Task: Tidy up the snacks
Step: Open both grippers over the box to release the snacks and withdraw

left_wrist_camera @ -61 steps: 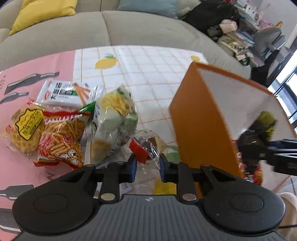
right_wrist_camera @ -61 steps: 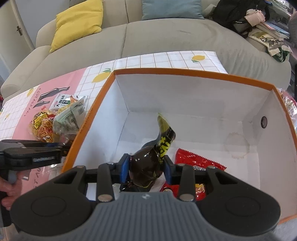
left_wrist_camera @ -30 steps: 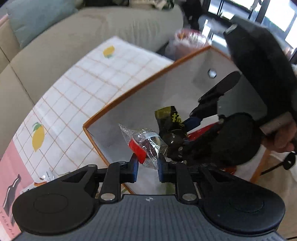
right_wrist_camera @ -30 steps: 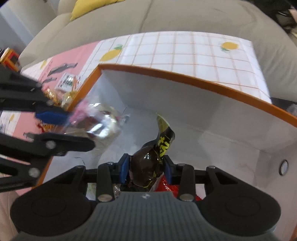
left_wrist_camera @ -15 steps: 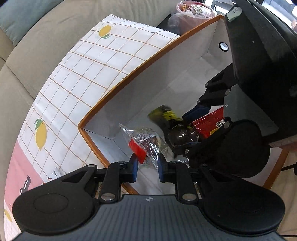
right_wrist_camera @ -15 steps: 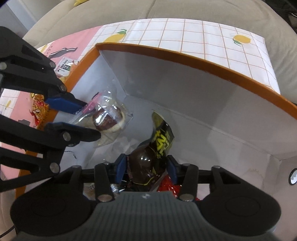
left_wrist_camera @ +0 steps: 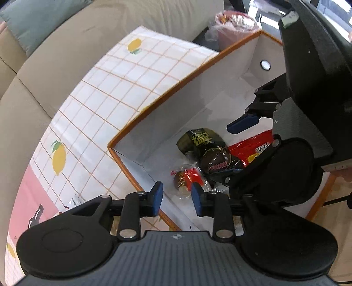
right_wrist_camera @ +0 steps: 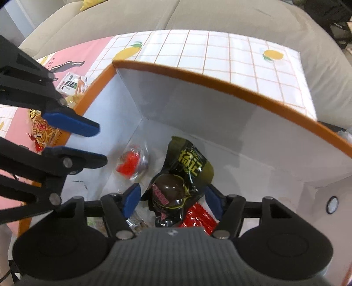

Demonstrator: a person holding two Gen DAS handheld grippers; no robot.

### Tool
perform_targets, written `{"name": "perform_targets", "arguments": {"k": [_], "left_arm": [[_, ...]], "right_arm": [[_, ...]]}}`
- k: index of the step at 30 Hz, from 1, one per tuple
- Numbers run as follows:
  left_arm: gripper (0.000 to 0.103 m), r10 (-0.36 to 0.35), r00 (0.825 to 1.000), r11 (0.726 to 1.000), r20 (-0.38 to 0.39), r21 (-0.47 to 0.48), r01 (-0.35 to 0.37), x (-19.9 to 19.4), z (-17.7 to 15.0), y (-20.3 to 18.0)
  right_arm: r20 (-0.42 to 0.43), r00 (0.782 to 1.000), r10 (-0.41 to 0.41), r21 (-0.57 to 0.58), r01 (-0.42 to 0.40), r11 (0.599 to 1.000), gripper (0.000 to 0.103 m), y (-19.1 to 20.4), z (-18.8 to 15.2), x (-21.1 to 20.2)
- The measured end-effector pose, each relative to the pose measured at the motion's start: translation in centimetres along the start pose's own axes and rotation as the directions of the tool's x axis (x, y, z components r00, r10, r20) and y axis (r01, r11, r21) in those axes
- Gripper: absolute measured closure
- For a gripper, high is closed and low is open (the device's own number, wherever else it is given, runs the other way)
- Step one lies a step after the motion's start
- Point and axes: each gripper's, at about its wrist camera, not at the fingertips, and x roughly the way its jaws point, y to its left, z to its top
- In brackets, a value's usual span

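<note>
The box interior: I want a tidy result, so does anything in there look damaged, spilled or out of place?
Nothing looks spilled or torn. The clear-wrapped snack, the dark packet and the red packet lie loosely jumbled in one corner of the orange-rimmed box. Both grippers are open above them.

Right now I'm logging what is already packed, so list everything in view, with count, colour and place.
Box: 1, orange outside, white inside, on the table.
Dark snack pack: 1, black and yellow, in the box.
Clear-wrapped snack: 1, clear with red, in the box near its left wall.
Red packet: 1, red, in the box under the dark pack.
Snack bags: several, orange and yellow, on the table outside the box.
Tablecloth: 1, white grid with lemons, pink part.
Sofa: 1, beige, behind.
Left gripper: open.
Right gripper: open.
</note>
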Motion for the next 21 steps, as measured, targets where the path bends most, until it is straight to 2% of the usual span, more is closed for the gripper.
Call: {"name": "perform_targets", "arguments": {"k": [5,12,21], "left_arm": [[0.060,-0.007,0.998,0.999,0.060,-0.034,0.009,-2.6,-1.2,0.0],[0.059,0.010,0.987,0.992,0.163,-0.123,0.010,-6.4,-3.6,0.0],[0.059,0.132,0.946,0.955,0.297,-0.292,-0.042,-10.4,-10.2,-0.3]], "right_arm": [[0.028,0.999,-0.026,0.000,0.026,1.000,0.035,0.6,-0.3,-1.9],[0.085,0.995,-0.052,0.001,0.052,0.999,0.033,2.3,-1.1,-4.9],[0.220,0.973,-0.076,0.050,0.066,0.997,0.033,5.8,-3.7,-9.2]]}}
